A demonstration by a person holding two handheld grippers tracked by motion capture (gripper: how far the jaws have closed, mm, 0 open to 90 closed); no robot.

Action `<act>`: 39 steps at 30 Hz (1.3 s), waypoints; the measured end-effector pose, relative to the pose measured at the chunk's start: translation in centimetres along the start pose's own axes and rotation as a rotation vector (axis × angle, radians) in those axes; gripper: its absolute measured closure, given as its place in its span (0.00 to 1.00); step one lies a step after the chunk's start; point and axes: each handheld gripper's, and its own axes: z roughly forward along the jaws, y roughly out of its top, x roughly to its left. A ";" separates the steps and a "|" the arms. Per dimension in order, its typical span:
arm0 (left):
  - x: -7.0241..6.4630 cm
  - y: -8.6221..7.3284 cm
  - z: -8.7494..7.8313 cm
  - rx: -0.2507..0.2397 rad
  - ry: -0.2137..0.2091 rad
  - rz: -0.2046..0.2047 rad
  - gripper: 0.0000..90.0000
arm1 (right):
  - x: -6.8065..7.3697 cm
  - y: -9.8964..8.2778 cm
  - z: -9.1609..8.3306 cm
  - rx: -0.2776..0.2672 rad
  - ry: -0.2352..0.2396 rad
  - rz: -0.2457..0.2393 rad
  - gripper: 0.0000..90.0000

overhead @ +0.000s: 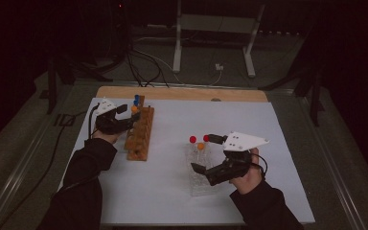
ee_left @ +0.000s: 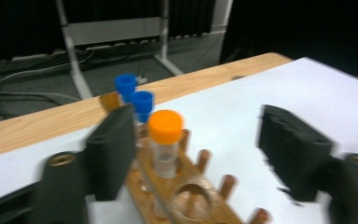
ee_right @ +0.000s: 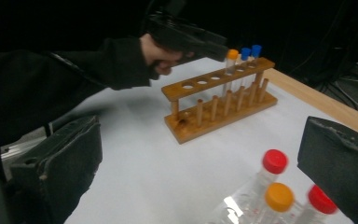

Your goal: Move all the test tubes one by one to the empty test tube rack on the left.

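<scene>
Orange-capped tube (ee_left: 165, 142) stands upright in the wooden rack (overhead: 140, 135), just nearer than the two blue-capped tubes (ee_left: 135, 95), at the rack's far end on the left of the table (overhead: 172, 191). Left gripper (ee_left: 193, 154) straddles it, jaws spread and clear of the glass: looks like a placement just let go. Over on the right, the right gripper (ee_right: 200, 172) hangs wide open over the clear rack (overhead: 200, 173), beside red and orange caps. Next call, I'd say: close squarely on one tube, lift straight up.

The brown wooden tube rack (ee_left: 191, 200) looks smooth and varnished, and the orange-capped clear tube (ee_left: 165, 140) seems glossy plastic.
</scene>
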 end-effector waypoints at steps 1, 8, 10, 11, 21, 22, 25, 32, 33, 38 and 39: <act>-0.2 0.2 -0.4 -0.001 -0.017 0.000 0.25 | -0.2 0.1 -0.2 -0.008 -0.005 -0.003 0.00; -2.3 0.7 -3.3 -0.024 -0.112 0.028 0.04 | -1.5 0.0 -1.1 0.010 -0.037 0.045 0.01; -3.1 0.6 -4.1 -0.022 -0.130 0.047 0.03 | -1.9 -0.2 -1.2 0.028 -0.052 0.060 0.01; -3.5 0.6 -4.4 -0.020 -0.147 0.054 0.03 | -2.1 -0.4 -1.2 0.032 -0.056 0.063 0.01; -6.1 -0.7 -7.1 -0.002 -0.232 0.093 0.03 | -3.6 -2.8 -0.3 0.100 -0.095 0.141 0.09; -6.2 -0.9 -7.3 0.000 -0.234 0.096 0.03 | -3.6 -3.1 -0.1 0.108 -0.095 0.151 0.13; -6.5 -1.6 -7.6 0.004 -0.249 0.092 0.03 | -3.6 -4.1 0.5 0.133 -0.115 0.167 0.21; -7.0 -2.1 -8.1 0.010 -0.255 0.105 0.03 | -4.2 -6.2 2.5 0.204 -0.131 0.206 0.44; -7.0 -2.1 -8.1 0.011 -0.255 0.107 0.03 | -4.4 -6.3 2.7 0.217 -0.126 0.211 0.49; -6.9 -2.1 -8.2 0.010 -0.257 0.102 0.03 | -4.8 -6.6 3.5 0.266 -0.146 0.215 0.65; -6.9 -2.1 -8.2 0.010 -0.258 0.100 0.03 | -4.9 -6.6 3.7 0.273 -0.149 0.216 0.67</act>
